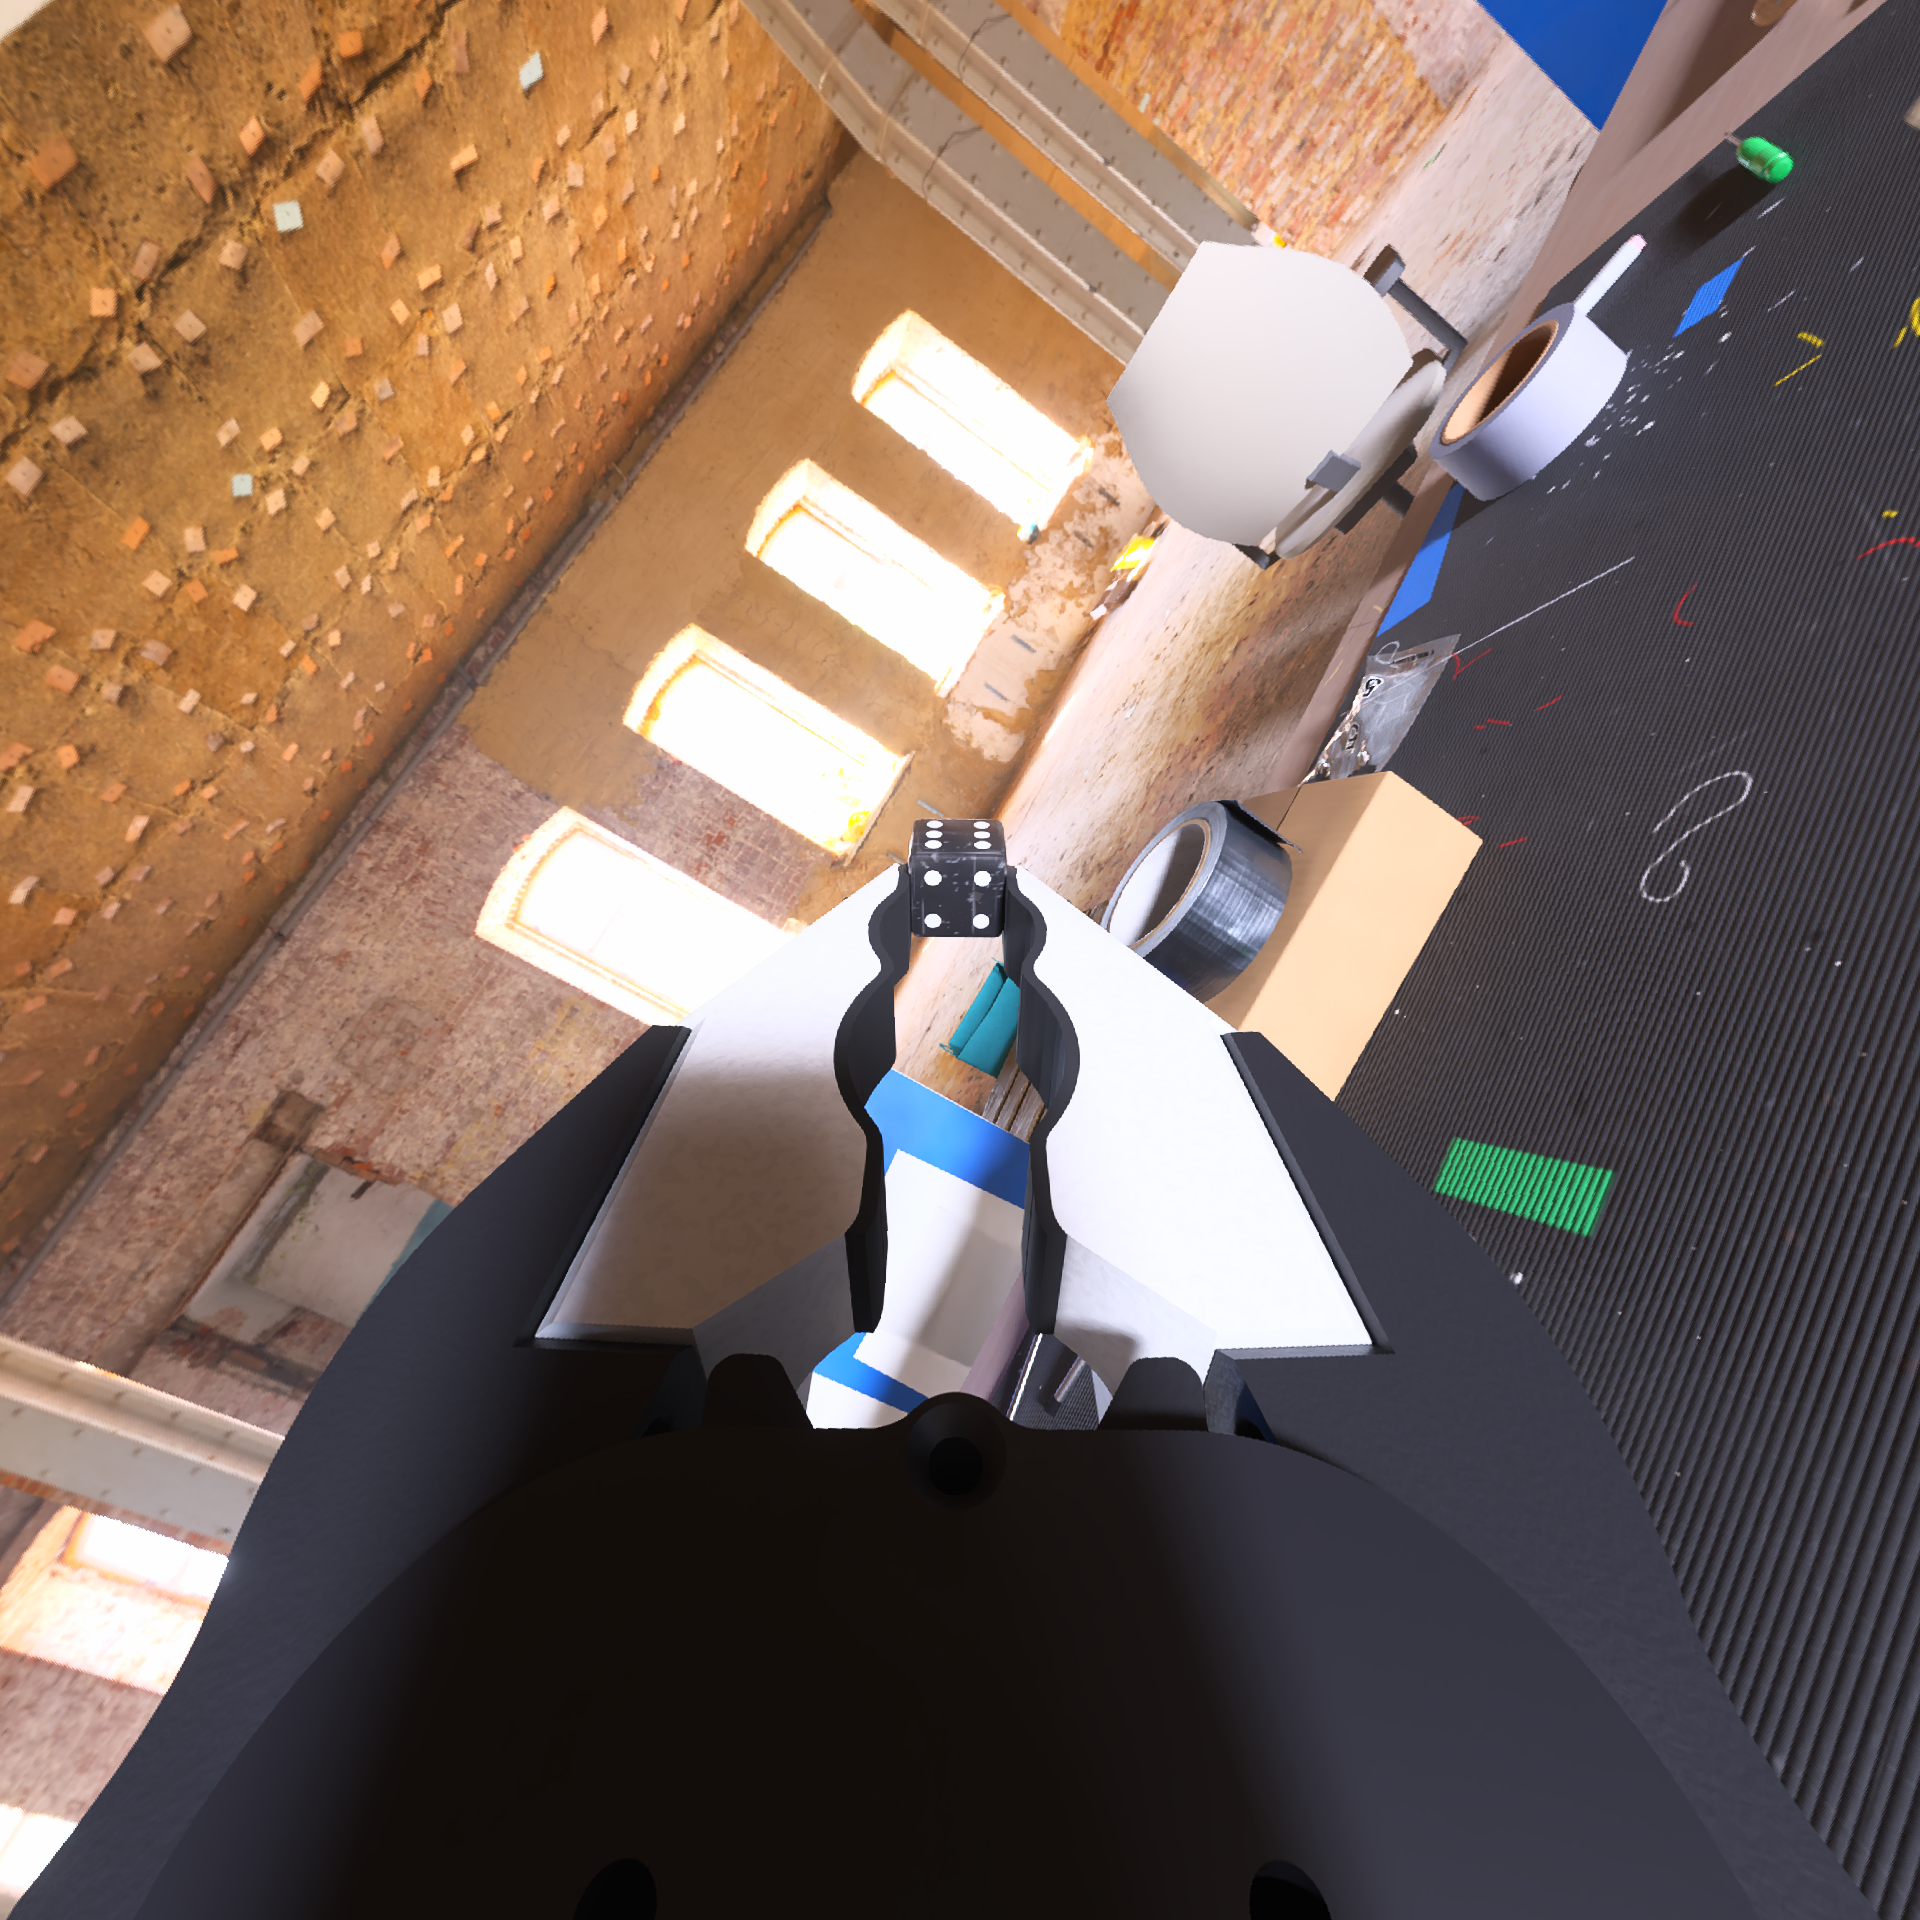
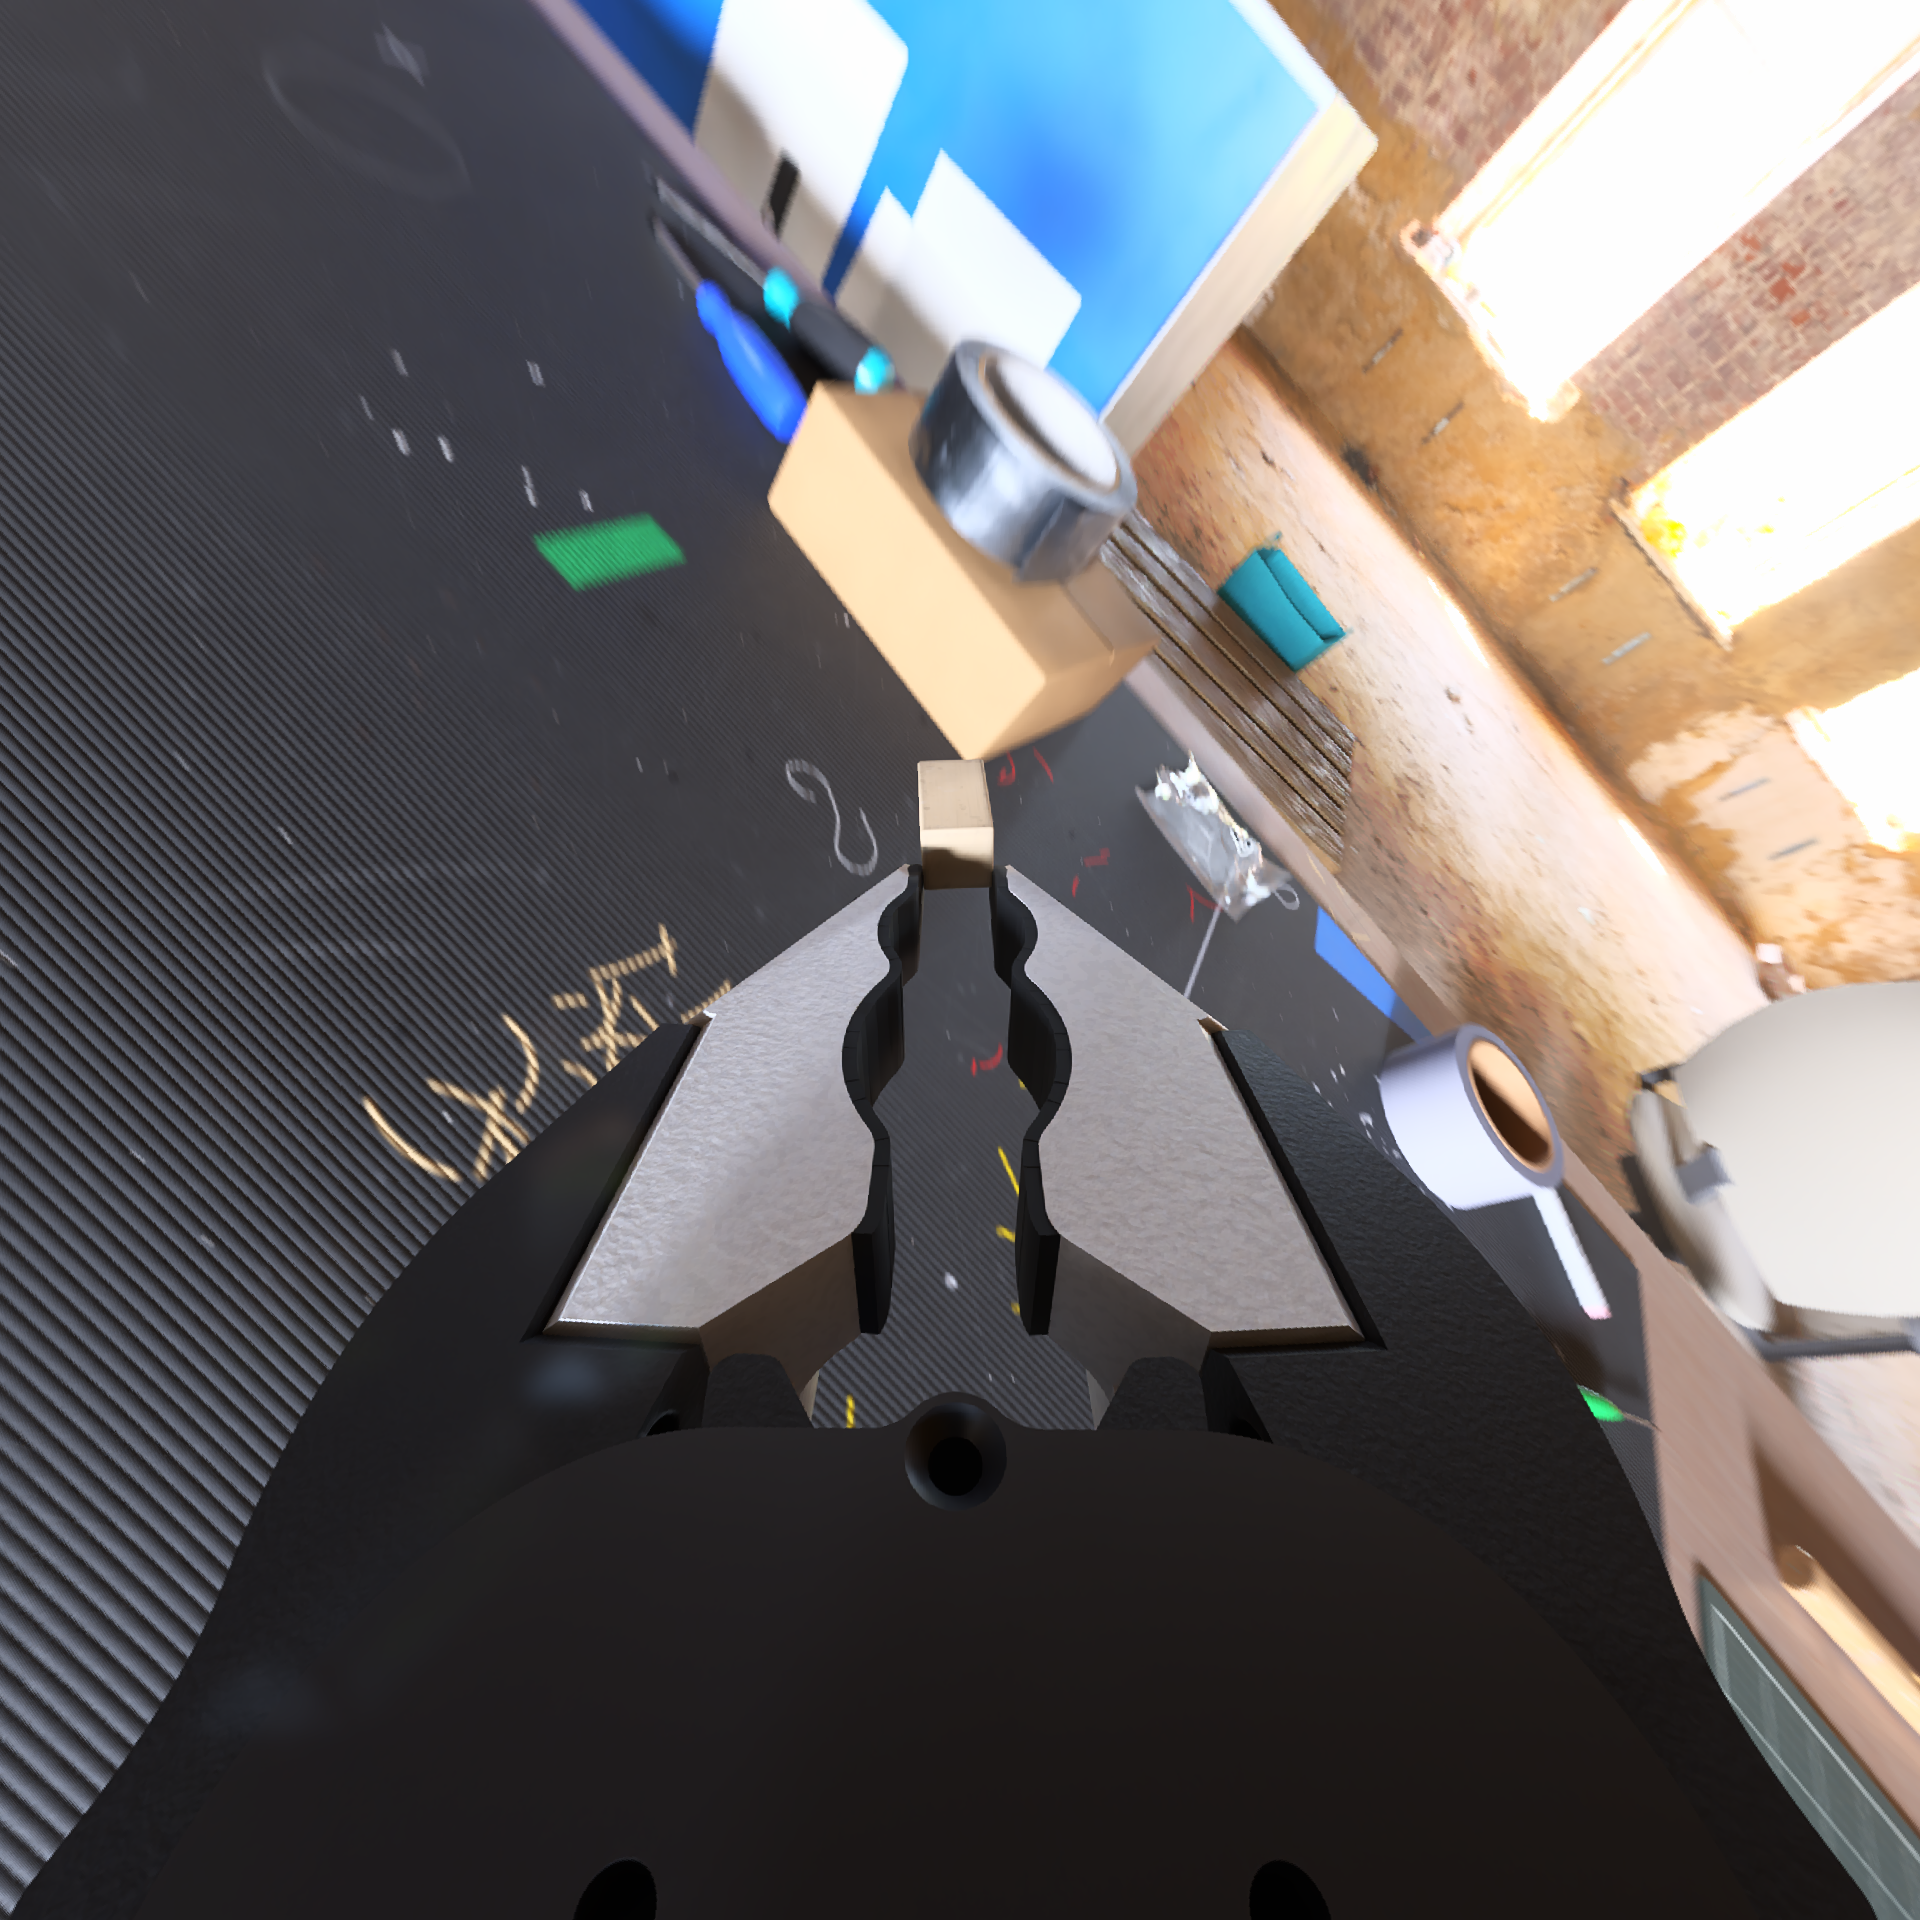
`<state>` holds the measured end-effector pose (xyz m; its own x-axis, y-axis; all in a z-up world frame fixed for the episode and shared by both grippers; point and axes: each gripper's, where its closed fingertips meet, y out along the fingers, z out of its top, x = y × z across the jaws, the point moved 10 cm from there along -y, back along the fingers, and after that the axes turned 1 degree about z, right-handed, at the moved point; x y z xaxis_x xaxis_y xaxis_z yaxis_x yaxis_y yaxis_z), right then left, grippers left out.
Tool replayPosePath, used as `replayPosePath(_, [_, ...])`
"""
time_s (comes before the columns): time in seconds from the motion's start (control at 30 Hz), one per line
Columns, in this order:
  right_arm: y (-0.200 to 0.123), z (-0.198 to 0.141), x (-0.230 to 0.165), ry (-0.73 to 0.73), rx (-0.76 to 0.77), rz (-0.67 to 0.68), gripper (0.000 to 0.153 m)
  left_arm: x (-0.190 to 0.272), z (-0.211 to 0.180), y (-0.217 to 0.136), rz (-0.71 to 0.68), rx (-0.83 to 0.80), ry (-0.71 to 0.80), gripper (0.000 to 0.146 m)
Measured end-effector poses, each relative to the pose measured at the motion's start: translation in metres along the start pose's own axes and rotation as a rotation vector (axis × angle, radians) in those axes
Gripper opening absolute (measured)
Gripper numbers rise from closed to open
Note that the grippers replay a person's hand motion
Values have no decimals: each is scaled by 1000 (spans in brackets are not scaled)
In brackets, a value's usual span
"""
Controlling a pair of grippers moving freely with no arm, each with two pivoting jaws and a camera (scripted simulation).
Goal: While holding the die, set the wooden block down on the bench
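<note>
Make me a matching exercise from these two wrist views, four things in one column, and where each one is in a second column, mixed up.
Things:
1. black die with white pips
2. pale wooden block
3. grey duct tape roll
4. white tape roll with brown core

Places:
A. on the tan cardboard box
B. in the right gripper
C. on the dark ribbed bench, near its edge
D. in the left gripper

Pairs: 1-D, 2-B, 3-A, 4-C

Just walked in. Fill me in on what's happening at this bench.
Two grippers are at work. The left gripper is shut on a black die, held up off the bench. The right gripper pinches a small wooden block over the dark ribbed bench mat, near a cardboard box. Whether the block touches the mat yet is unclear.
</note>
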<state>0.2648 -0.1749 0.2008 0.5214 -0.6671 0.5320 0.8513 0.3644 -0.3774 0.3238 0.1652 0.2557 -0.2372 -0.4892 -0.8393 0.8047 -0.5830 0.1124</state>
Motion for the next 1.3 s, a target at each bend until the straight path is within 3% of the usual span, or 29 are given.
replayPosePath(0.17, [14,-36,-18,-154,-141,-53,12,4,3,2,-16,8,2,16])
replayPosePath(0.43, [5,-41,0,-108,-139,-61,12,9,2,4,-36,5,7,16])
replayPosePath(0.67, [-43,-21,96,-32,-115,-223,12,10,2,5,-42,1,8,16])
replayPosePath(0.9, [-73,-45,203,-123,-337,-493,12,10,0,5,-43,-2,5,16])
replayPosePath(1.1, [-55,-97,238,-149,-521,-548,12,12,0,6,-50,-4,8,16])
replayPosePath(1.2, [-63,-111,253,-13,-448,-523,12,13,-1,6,-52,-6,7,16])
replayPosePath(1.3, [-83,-103,270,102,-346,-518,12,15,-3,8,-60,-13,7,16])
